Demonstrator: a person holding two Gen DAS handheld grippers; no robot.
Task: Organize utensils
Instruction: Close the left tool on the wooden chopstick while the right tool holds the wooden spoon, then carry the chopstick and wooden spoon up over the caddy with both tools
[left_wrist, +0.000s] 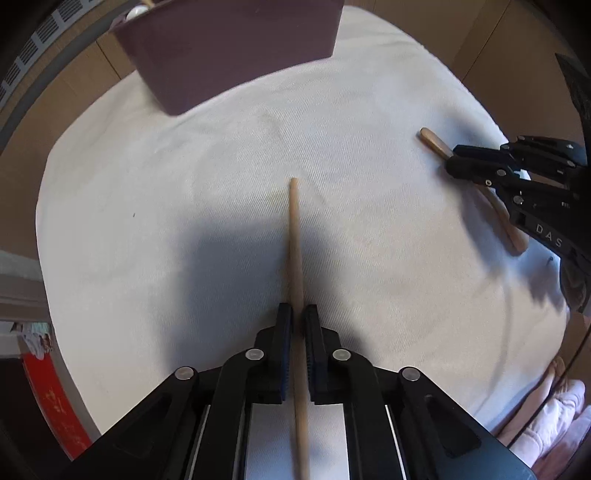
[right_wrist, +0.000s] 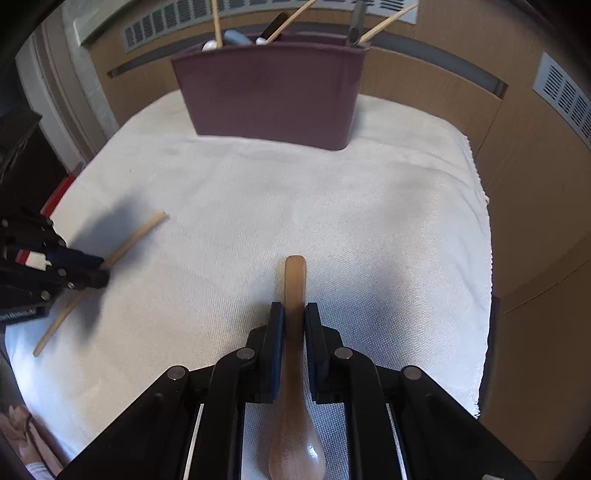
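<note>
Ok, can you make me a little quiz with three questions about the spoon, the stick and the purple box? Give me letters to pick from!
1. Where is the purple box?
A. at the far end of the white cloth
B. on the floor
C. on top of the spoon

2. What colour is the spoon?
A. bright green
B. see-through brown
C. silver

3. What is the left gripper doing?
A. open wide over nothing
B. holding a cup
C. its fingers are closed on the wooden chopstick

Answers:
1 is A: the box stands on the cloth's far end, with utensils poking out of it.
2 is B: the spoon between the right gripper's fingers looks amber and glossy.
3 is C: the stick runs right between the two fingers, pressed on both sides.
</note>
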